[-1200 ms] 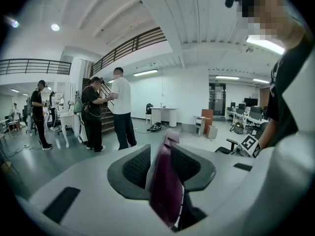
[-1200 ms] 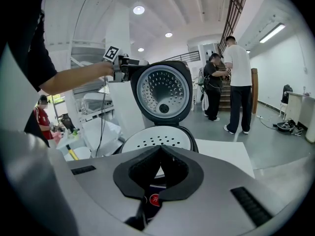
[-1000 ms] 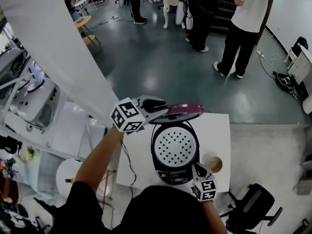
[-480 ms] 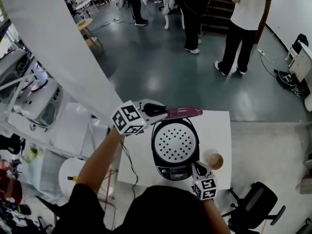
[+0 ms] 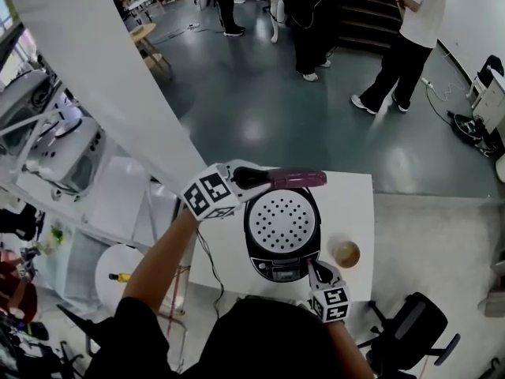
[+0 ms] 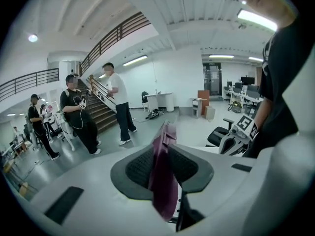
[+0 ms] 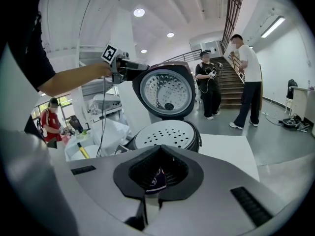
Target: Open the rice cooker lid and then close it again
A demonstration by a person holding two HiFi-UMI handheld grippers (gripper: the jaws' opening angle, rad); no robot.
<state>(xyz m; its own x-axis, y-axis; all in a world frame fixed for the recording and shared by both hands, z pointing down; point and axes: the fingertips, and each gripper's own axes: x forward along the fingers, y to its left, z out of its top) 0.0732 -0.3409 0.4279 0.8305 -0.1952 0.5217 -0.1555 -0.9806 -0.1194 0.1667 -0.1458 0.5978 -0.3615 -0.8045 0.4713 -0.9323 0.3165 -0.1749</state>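
Note:
The dark rice cooker (image 5: 282,268) stands on the white table (image 5: 355,204) with its lid raised. A perforated white plate (image 5: 284,218) covers its pot. My left gripper (image 5: 267,178) is shut on the purple lid's (image 5: 300,178) rim, which runs between the pads (image 6: 165,171); its jaws have just been closing a little on that rim. In the right gripper view the lid's round inner face (image 7: 167,90) stands upright above the plate (image 7: 170,133). My right gripper (image 5: 314,268) is shut at the cooker's front right, with the purple front showing past its tips (image 7: 158,173).
A brown cup (image 5: 346,253) sits on the table right of the cooker. A cable (image 5: 209,267) hangs off the table's left edge. A white slanted panel (image 5: 95,77) rises at the left. An office chair (image 5: 410,342) is at lower right. People (image 5: 410,38) stand far off.
The left gripper has shifted a little with the lid's rim; the lid stays raised. The right gripper sits slightly nearer the cooker's front. The people in the background have moved.

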